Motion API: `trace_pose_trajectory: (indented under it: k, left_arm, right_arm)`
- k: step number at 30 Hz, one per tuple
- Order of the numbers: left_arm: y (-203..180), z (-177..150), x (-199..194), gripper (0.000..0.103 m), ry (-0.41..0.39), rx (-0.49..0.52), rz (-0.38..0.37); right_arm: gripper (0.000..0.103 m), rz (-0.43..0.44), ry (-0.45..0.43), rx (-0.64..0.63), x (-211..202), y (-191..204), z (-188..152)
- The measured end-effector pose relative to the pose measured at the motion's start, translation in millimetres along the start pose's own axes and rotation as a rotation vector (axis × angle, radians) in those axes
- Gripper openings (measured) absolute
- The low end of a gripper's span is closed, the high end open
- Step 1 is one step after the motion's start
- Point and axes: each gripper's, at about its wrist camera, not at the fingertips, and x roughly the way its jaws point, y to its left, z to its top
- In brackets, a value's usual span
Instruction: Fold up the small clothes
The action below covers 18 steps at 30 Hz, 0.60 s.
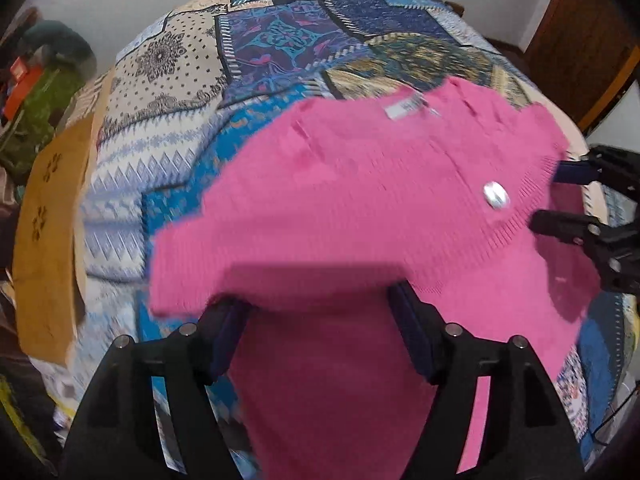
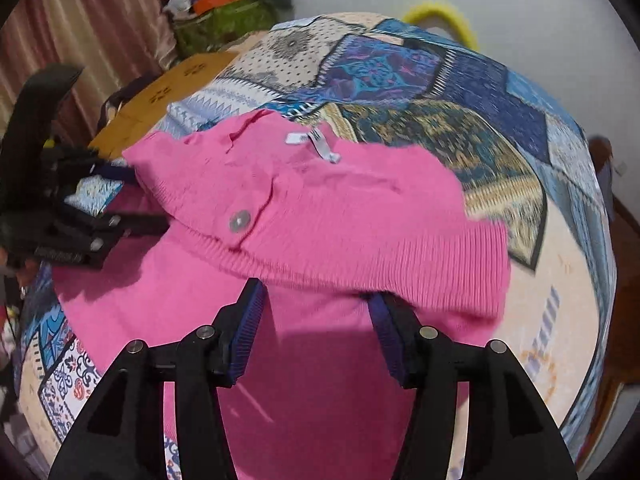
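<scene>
A pink knit garment (image 1: 360, 208) lies on the patchwork bedspread (image 1: 180, 120); its ribbed hem is folded over the body, with a silver button (image 1: 495, 194) and a white label (image 1: 404, 110) on top. My left gripper (image 1: 320, 300) is open, its fingertips hidden under the folded edge. My right gripper (image 1: 556, 196) is at the garment's right edge, open. In the right wrist view the garment (image 2: 320, 208) fills the middle. My right gripper (image 2: 316, 292) is open, with one fingertip under the ribbed hem. My left gripper (image 2: 136, 196) sits at the garment's left edge.
A tan cloth with paw prints (image 1: 52, 220) lies at the bed's left edge. A cluttered green bag (image 2: 224, 16) stands beyond the bed by a curtain (image 2: 80, 40). A yellow ring (image 2: 444, 16) shows behind the bed. A wooden door (image 1: 580, 40) is at the right.
</scene>
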Motion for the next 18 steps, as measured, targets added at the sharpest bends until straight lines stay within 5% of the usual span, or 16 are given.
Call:
trace_pose_trajectory:
  k: [5, 9, 13, 18]
  left_arm:
    - [24.5, 48.3, 11.3, 0.072, -0.006, -0.044, 0.002]
    - [50.4, 77.3, -6.9, 0.071, -0.096, -0.165, 0.106]
    - [59.6, 67.1, -39.0, 0.072, -0.18, -0.194, 0.083]
    - [50.1, 27.2, -50.4, 0.072, -0.153, -0.135, 0.095]
  right_arm:
    - [0.048, -0.147, -0.069, 0.038, -2.2, -19.8, 39.3]
    - [0.048, -0.19, -0.19, 0.11, -29.0, -32.7, 52.0]
    - [0.049, -0.193, -0.226, 0.079, -49.8, -27.5, 41.5]
    - [0.049, -0.191, -0.18, 0.042, -52.5, -20.8, 19.9]
